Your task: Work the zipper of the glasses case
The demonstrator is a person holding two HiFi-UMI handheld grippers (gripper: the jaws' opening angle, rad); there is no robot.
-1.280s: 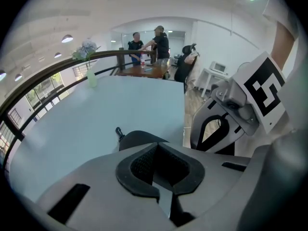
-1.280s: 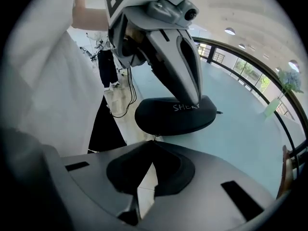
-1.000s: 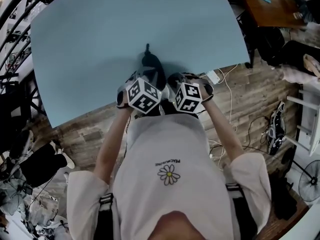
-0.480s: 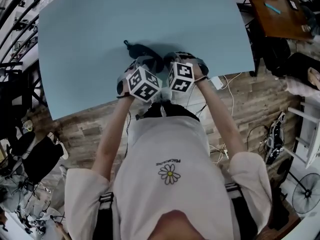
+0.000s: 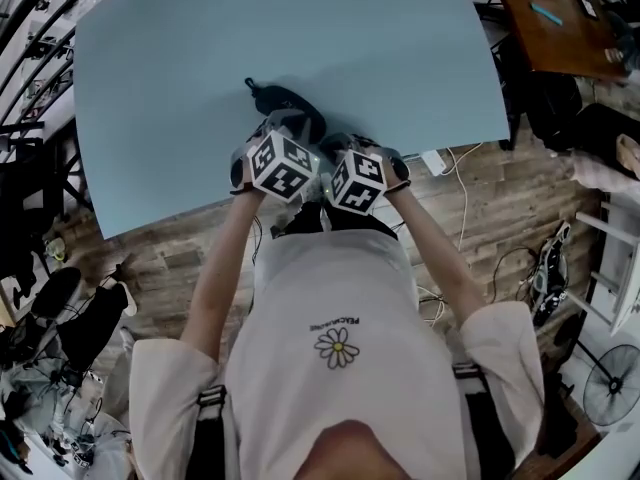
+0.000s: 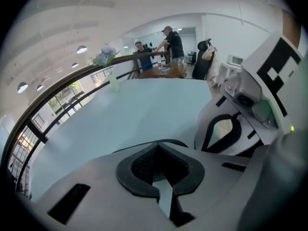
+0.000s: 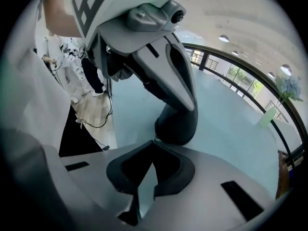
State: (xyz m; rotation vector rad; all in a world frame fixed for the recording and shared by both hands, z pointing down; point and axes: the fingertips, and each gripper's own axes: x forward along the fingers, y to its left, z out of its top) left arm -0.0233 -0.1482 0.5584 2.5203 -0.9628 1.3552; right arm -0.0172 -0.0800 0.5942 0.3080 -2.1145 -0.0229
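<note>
The left gripper [image 6: 156,147] has its jaws drawn together, the dark pads meeting at the tips. A thin dark curve shows just past those tips, the top edge of the glasses case [image 5: 297,106]. Whether the pads pinch any of it cannot be told. The right gripper [image 7: 154,142] also has its jaws together at the tips, and they sit right against the rounded dark end of the case. A tiny thin bit shows at the meeting point, too small to name. In the right gripper view, one long pale finger [image 7: 174,66] of the left gripper reaches down onto the case from above.

From the head view, the two marker cubes [image 5: 283,165] [image 5: 358,180] sit side by side, nearly touching, at the near edge of the pale blue surface [image 5: 350,38]. The case lies just beyond the left cube. A small dark loop [image 5: 252,87] sticks out from its far left end.

Below the surface's near edge is wooden floor [image 5: 165,263], with a white cable [image 5: 458,173] trailing to the right. In the left gripper view, a dark railing [image 6: 62,96] curves along the left, and people [image 6: 171,38] stand at a far table.
</note>
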